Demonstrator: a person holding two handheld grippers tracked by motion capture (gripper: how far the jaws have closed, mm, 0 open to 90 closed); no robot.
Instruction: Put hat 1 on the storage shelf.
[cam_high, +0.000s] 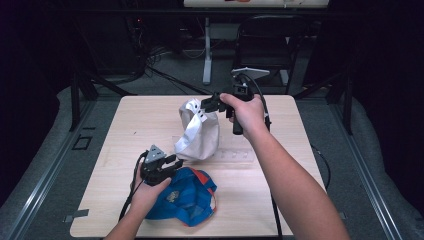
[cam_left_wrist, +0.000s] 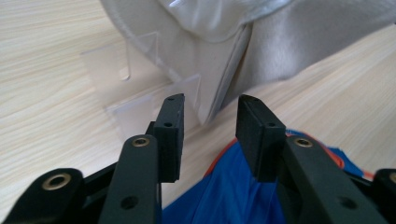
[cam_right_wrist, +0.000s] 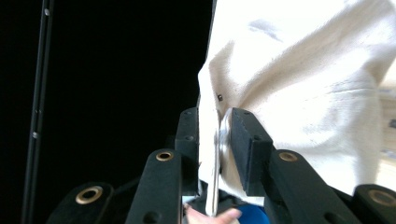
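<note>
- We pinch the rim of the white cap (cam_high: 199, 131) between the pads of our right gripper (cam_high: 210, 103) and hold it lifted, its lower edge near the table (cam_high: 125, 125).
- Our left gripper (cam_high: 172, 164) hangs spread and empty above the blue cap (cam_high: 185, 197), aimed at the white cap's brim.
- Next, we judge, our left jaws must close on that brim.

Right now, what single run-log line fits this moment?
right hand-held gripper: shut on white cap | left hand-held gripper: open over blue cap
</note>
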